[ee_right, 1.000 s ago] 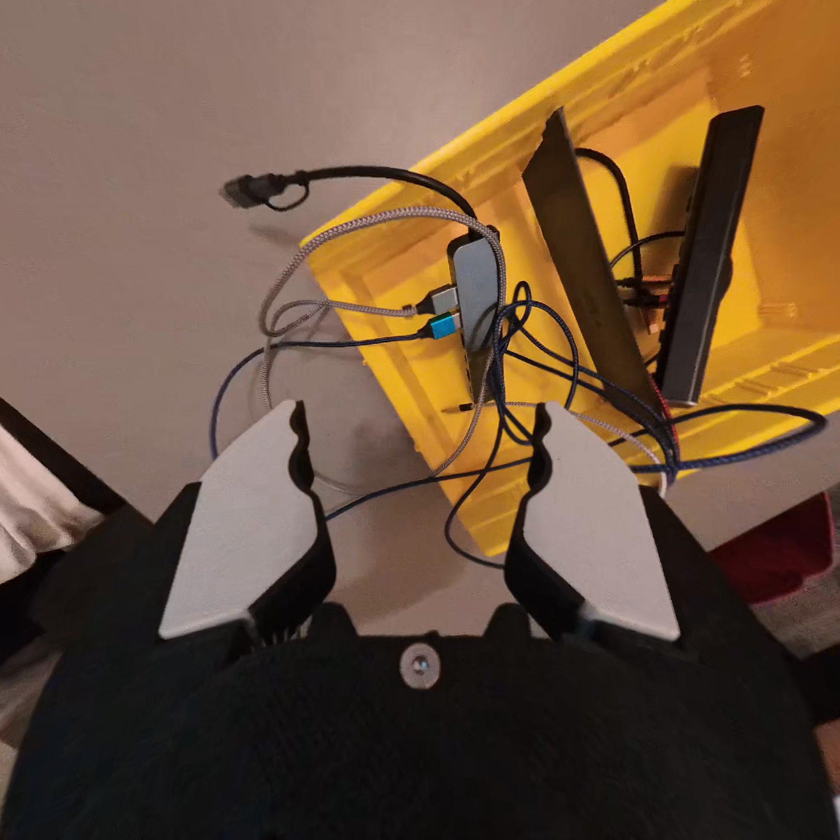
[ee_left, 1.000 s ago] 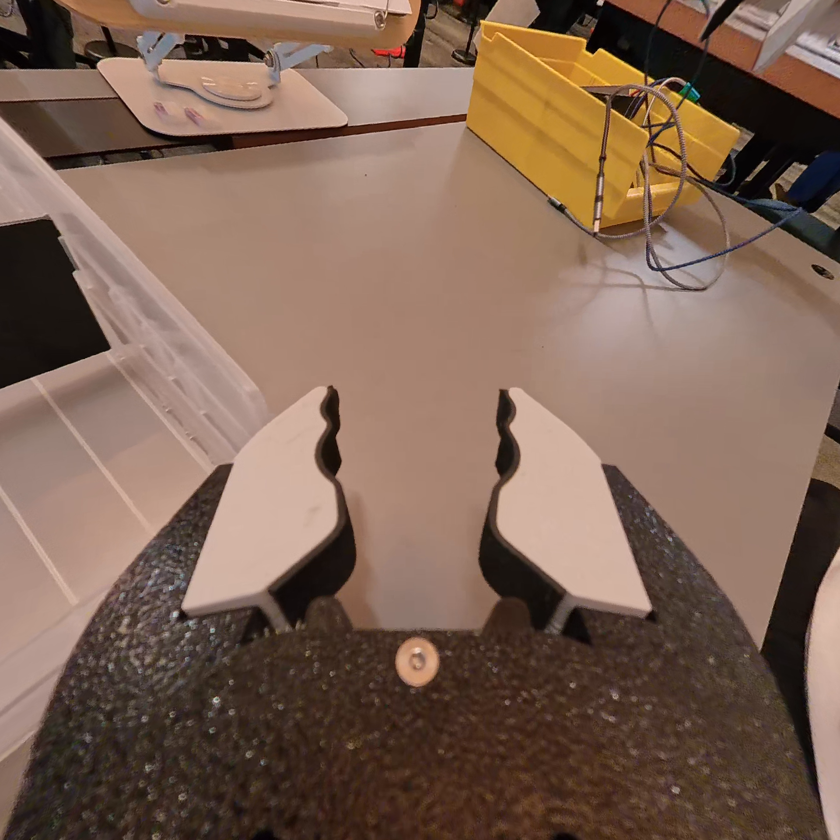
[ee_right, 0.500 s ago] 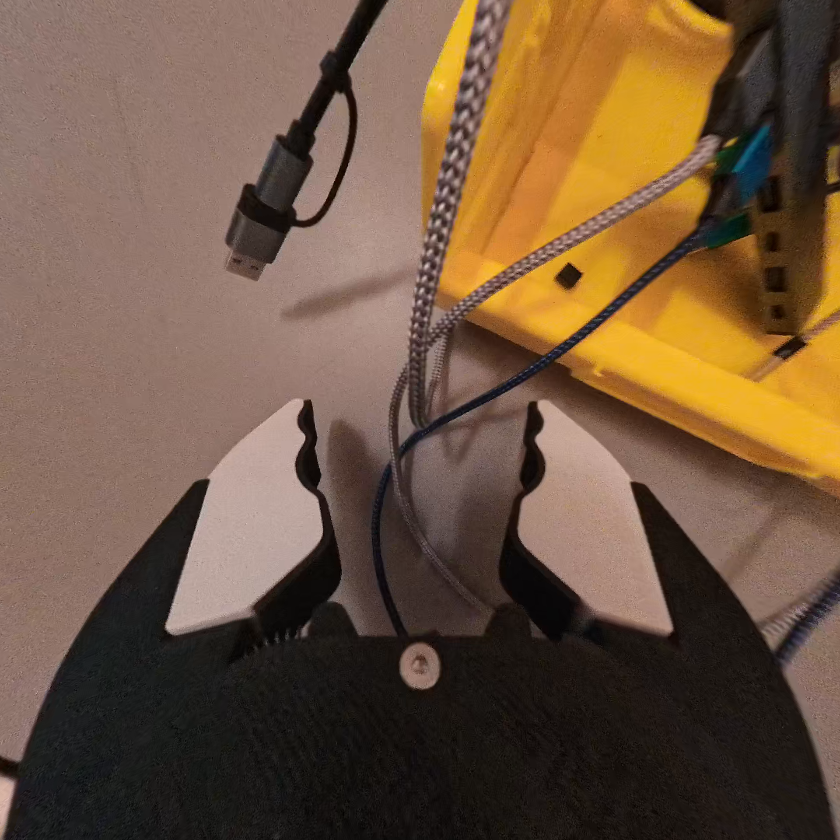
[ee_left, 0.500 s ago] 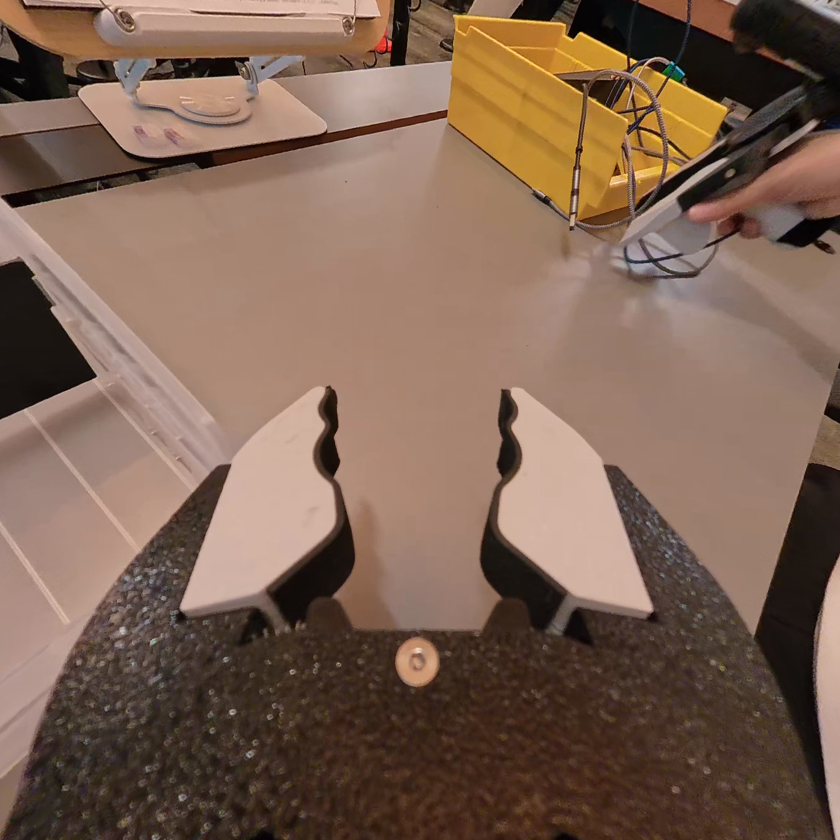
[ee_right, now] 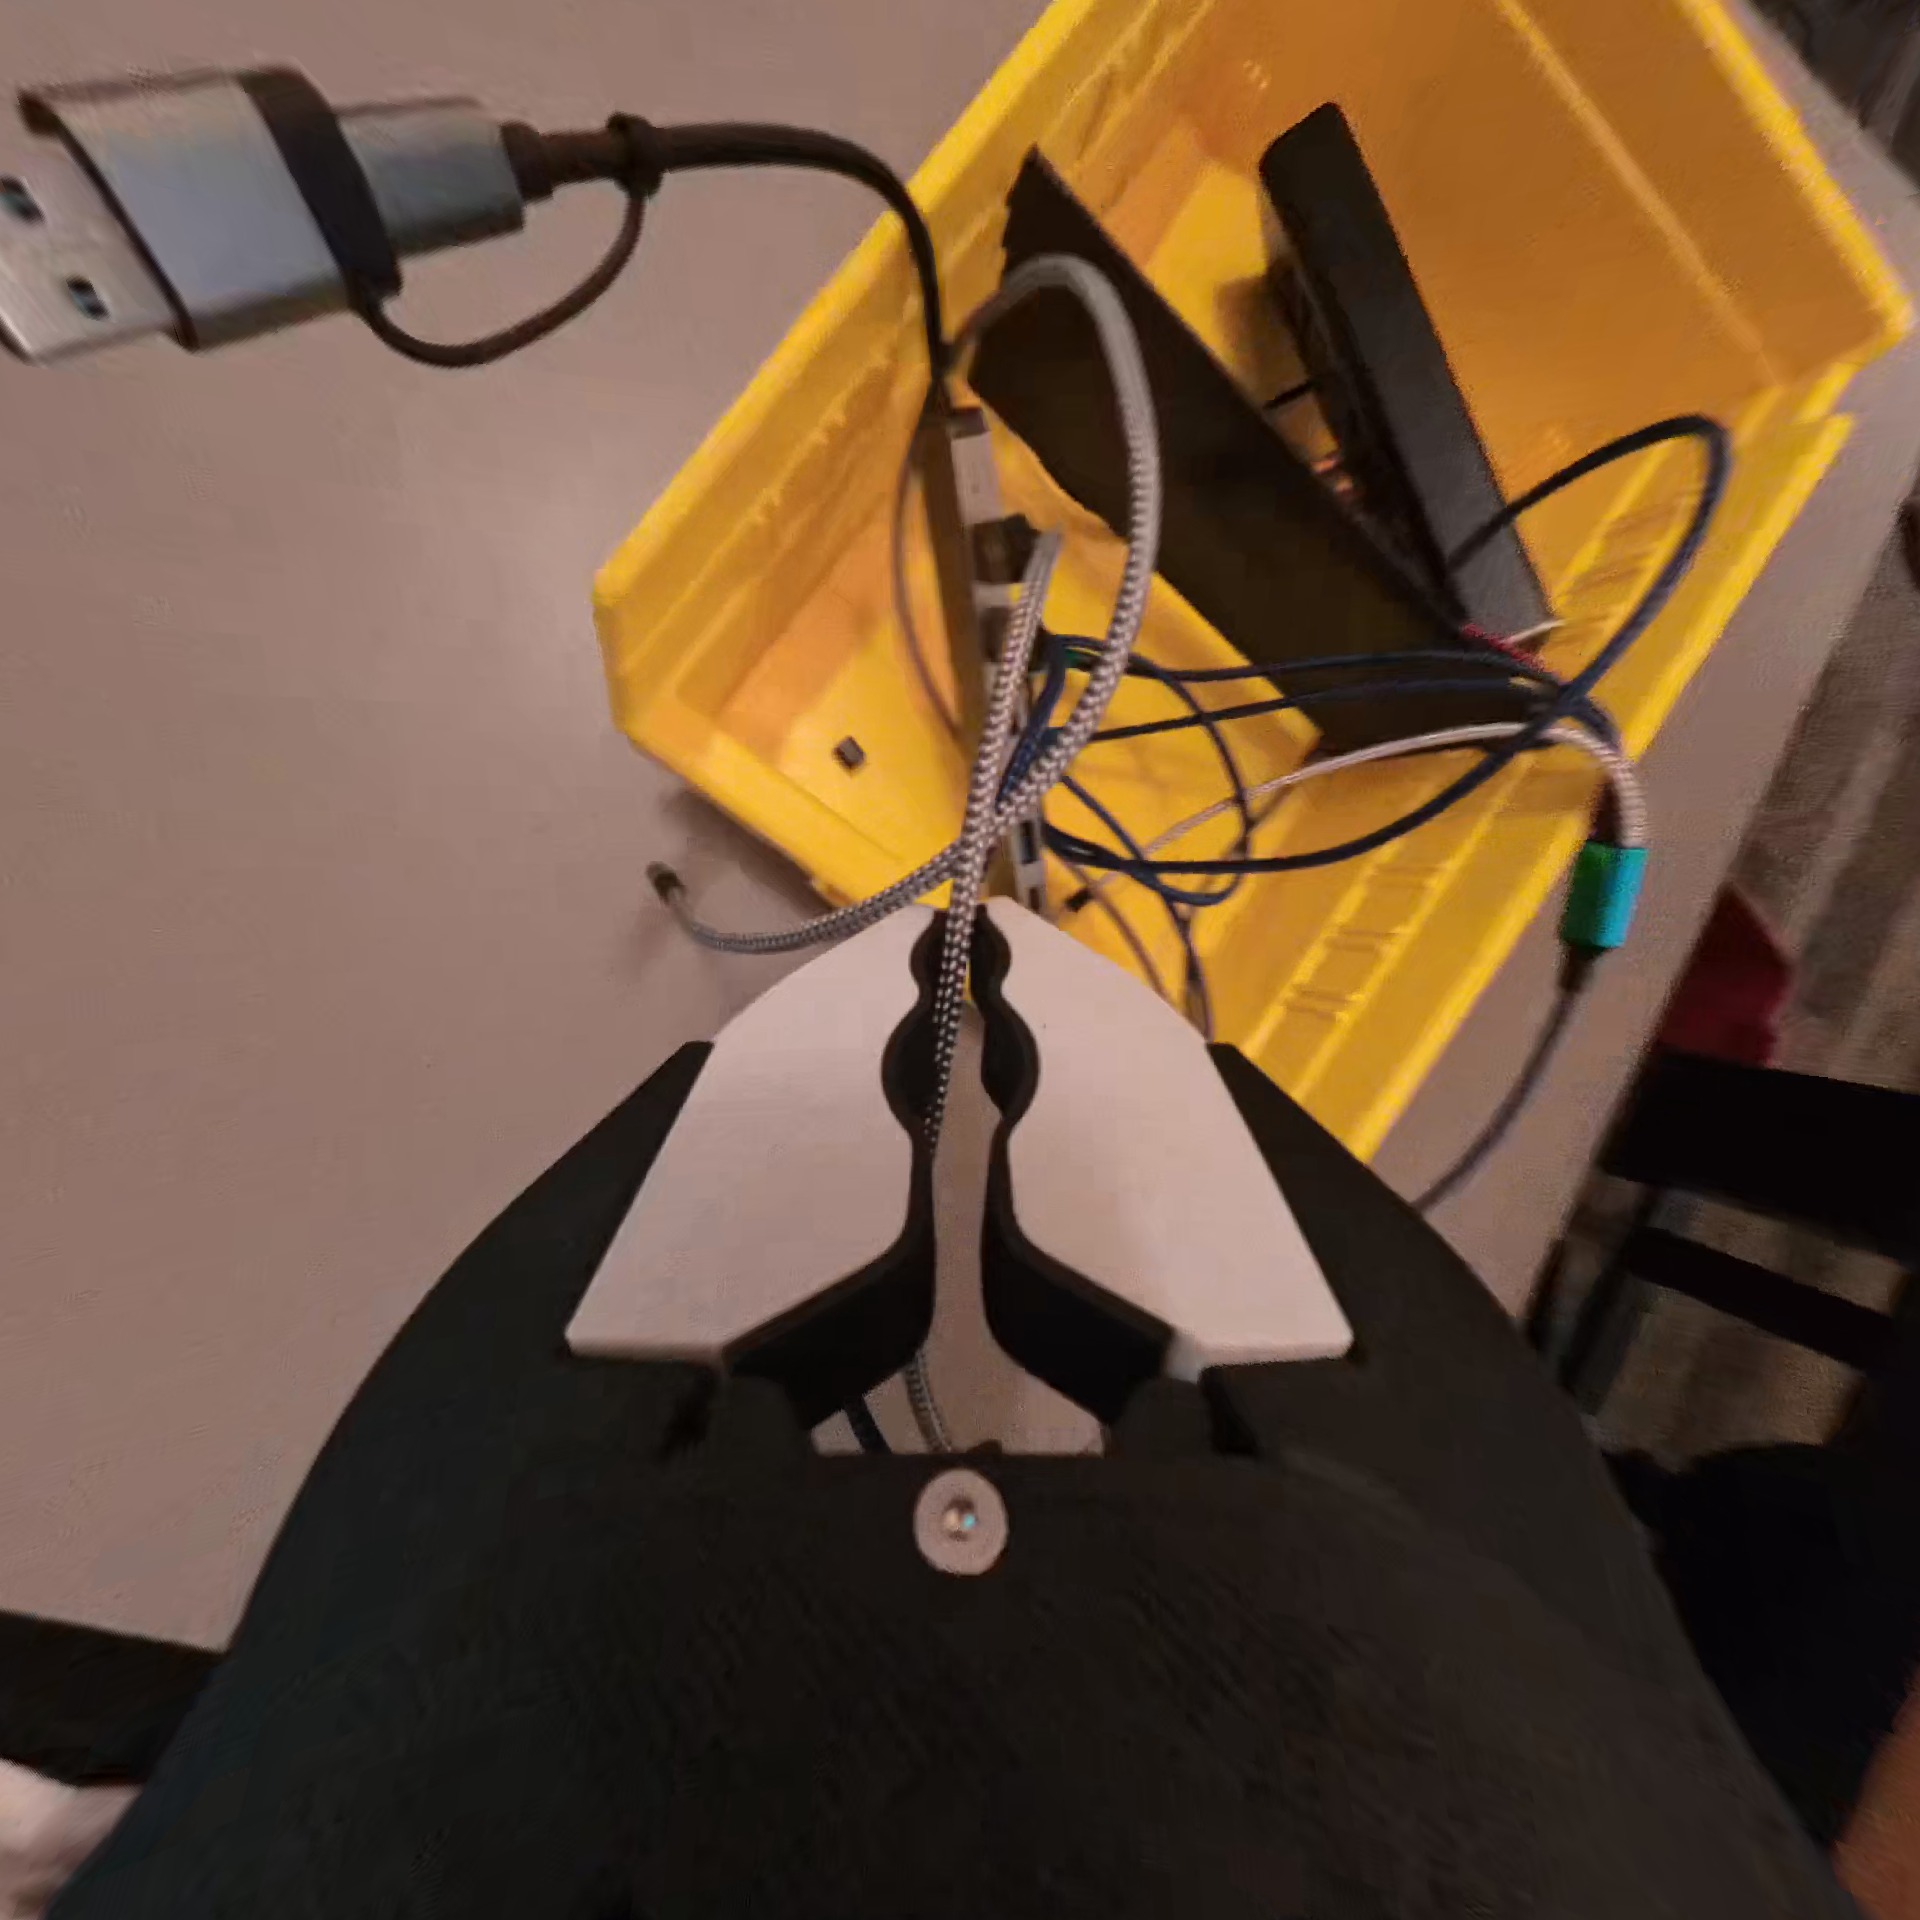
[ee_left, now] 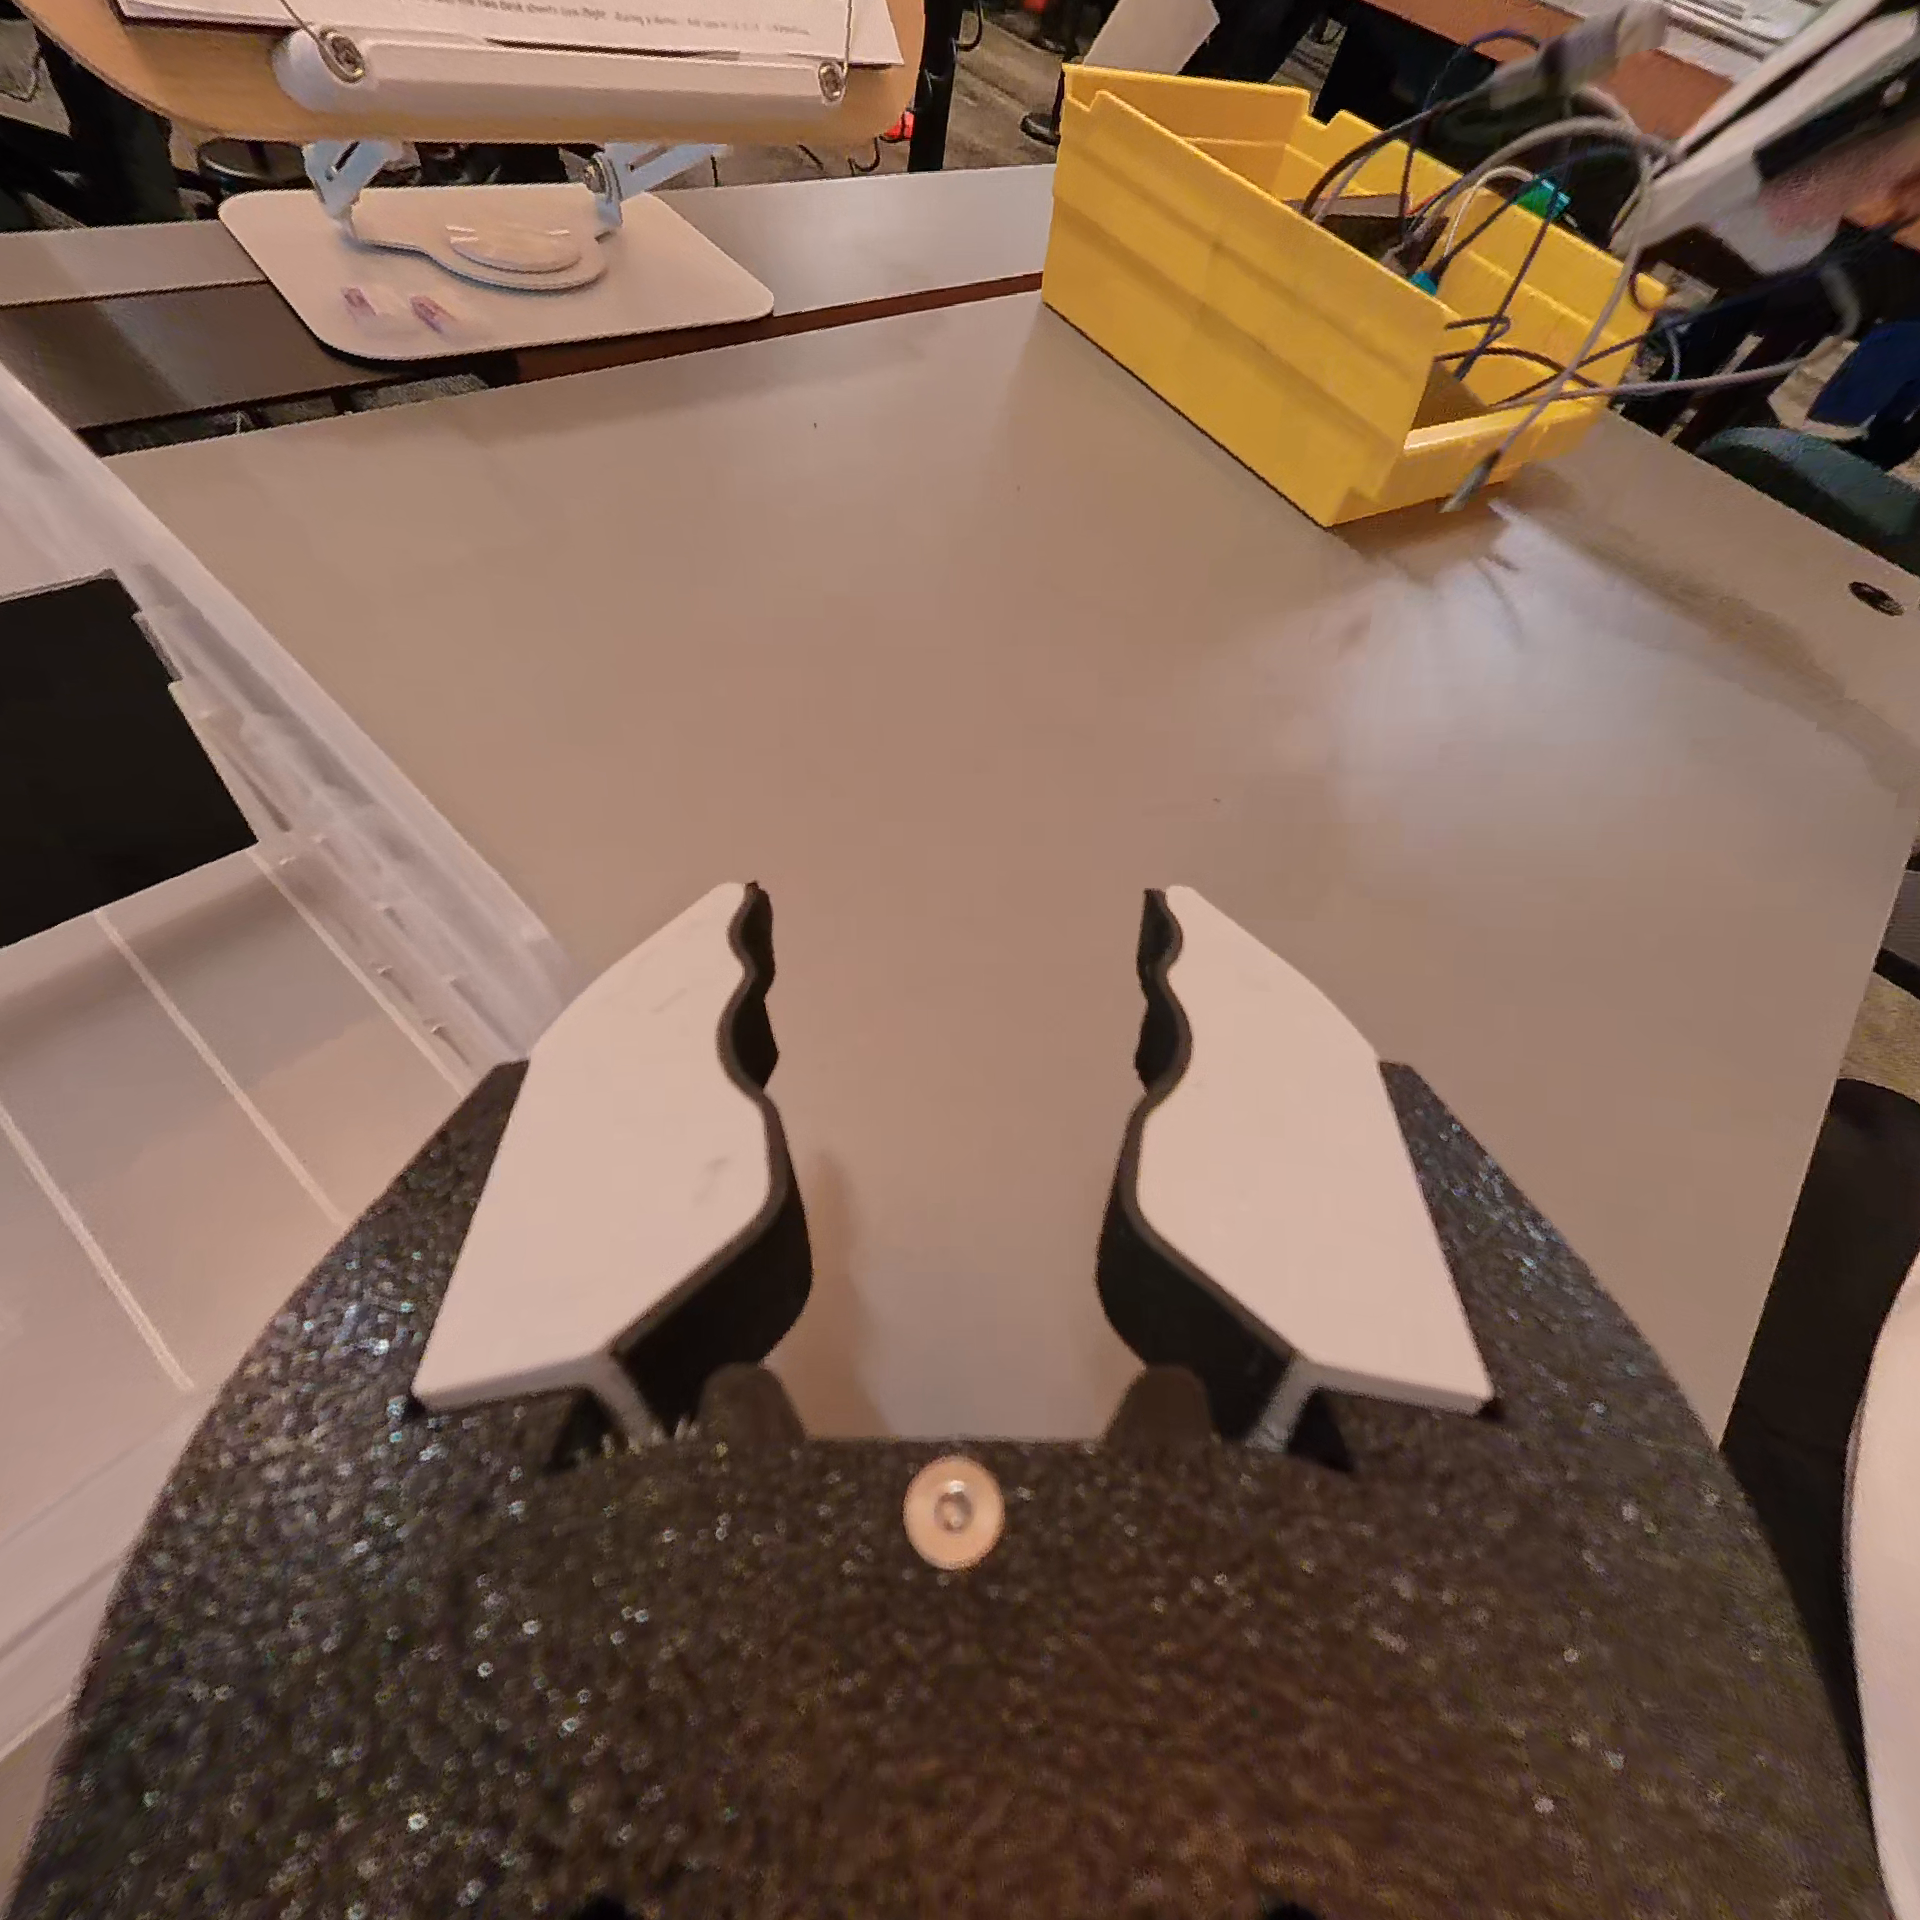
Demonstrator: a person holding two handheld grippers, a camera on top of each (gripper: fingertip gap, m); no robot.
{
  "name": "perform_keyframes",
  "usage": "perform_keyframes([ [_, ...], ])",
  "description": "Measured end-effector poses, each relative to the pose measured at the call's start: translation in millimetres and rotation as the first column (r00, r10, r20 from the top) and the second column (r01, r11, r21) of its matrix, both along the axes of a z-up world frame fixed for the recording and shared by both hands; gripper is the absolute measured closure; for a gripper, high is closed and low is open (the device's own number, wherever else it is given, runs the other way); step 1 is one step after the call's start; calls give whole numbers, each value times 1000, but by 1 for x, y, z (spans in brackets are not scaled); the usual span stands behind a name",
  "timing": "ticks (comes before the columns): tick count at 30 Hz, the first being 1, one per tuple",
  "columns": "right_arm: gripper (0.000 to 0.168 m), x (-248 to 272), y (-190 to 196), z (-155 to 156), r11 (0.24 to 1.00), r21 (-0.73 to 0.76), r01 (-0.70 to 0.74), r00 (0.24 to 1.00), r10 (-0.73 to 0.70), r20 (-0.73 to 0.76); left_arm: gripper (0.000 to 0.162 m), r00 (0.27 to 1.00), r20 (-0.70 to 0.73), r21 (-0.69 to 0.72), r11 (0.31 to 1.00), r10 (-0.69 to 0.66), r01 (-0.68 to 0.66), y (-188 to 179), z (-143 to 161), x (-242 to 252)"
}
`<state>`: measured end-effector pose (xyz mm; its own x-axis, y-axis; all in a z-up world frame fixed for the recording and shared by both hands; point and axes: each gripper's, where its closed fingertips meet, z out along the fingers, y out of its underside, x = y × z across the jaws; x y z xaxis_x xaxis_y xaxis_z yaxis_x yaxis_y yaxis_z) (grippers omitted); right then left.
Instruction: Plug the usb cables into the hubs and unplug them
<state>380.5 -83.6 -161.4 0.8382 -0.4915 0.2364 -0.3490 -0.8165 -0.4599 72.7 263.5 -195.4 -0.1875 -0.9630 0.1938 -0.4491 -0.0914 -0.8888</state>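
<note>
We hold the left gripper (ee_left: 956,925) low over the bare table (ee_left: 935,623), fingers spread wide with nothing between them. It points across the table toward the yellow bin (ee_left: 1247,322) at the far right corner.

The right gripper (ee_right: 964,930) is above the bin's (ee_right: 1558,208) near end, tilted down at it. Its fingers are pinched nearly together on a braided grey cable (ee_right: 1127,488), which runs up from between the tips and arcs into the bin. A slim grey hub (ee_right: 971,520) hangs among the cables over the bin's edge, and two black hubs (ee_right: 1382,353) lean inside. Blue cables (ee_right: 1351,665) loop around them. A grey USB plug (ee_right: 208,208) on a black lead dangles close to the camera, upper left.

A clear tub (ee_left: 208,987) sits left of the left gripper, and a white stand (ee_left: 499,249) is beyond the table.
</note>
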Motion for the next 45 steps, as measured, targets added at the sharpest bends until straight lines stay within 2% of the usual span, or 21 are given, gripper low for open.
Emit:
perform_keyframes([
  [3, 165, 35, -14, 17, 988, -146, -42, 996, 52, 69, 95, 1000, 0, 11, 1000, 0, 0, 0, 1, 0],
  [5, 165, 54, -7, 22, 989, -129, -71, 993, 82, 85, 95, 1000, 4, 11, 1000, 2, -2, 0, 2, 0],
  [8, 165, 71, 8, 5, 990, -107, -94, 994, 99, 45, 95, 1000, -2, 8, 1000, 7, -7, 2, 1, 0],
  [12, 165, 104, 12, -22, 959, -258, -114, 979, 152, 133, 95, 1000, -11, 15, 1000, 7, -7, 2, -2, -1],
  [17, 165, 128, 35, -42, 926, -332, -179, 939, 262, 223, 95, 1000, -28, 17, 1000, 8, -8, 3, -7, 0],
  [20, 163, 124, 38, -66, 923, -320, -211, 949, 272, 160, 95, 999, -36, 14, 1000, 10, -10, 4, -10, 0],
  [24, 151, 119, 18, -69, 907, -376, -188, 967, 239, 93, 95, 999, -41, 6, 1000, 14, -14, 7, -13, 0],
  [26, 134, 109, 10, -57, 889, -395, -231, 962, 271, 46, 95, 999, -40, -4, 1000, 16, -16, 7, -14, 0],
  [28, 97, 96, 8, -43, 890, -359, -282, 955, 298, -11, 95, 999, -39, -13, 1000, 15, -15, 7, -15, 1],
  [30, 79, 85, 11, -27, 907, -294, -302, 953, 299, -56, 95, 999, -39, -22, 1000, 10, -11, 6, -16, 2],
  [34, 78, 75, 25, 4, 936, -123, -329, 944, 323, -63, 95, 999, -50, 1, 1000, -11, 11, -2, -17, 5],
  [40, 75, 54, 25, 43, 945, -5, -328, 945, 328, 4, 95, 998, -45, 67, 996, -47, 50, -18, -9, 9],
  [43, 73, 40, 10, 72, 960, 97, -262, 963, 253, 94, 95, 997, -38, 106, 992, -66, 69, -29, -7, 14],
  [45, 74, 27, -6, 91, 954, 226, -199, 971, 161, 175, 96, 996, -28, 119, 989, -79, 82, -41, -4, 19],
])
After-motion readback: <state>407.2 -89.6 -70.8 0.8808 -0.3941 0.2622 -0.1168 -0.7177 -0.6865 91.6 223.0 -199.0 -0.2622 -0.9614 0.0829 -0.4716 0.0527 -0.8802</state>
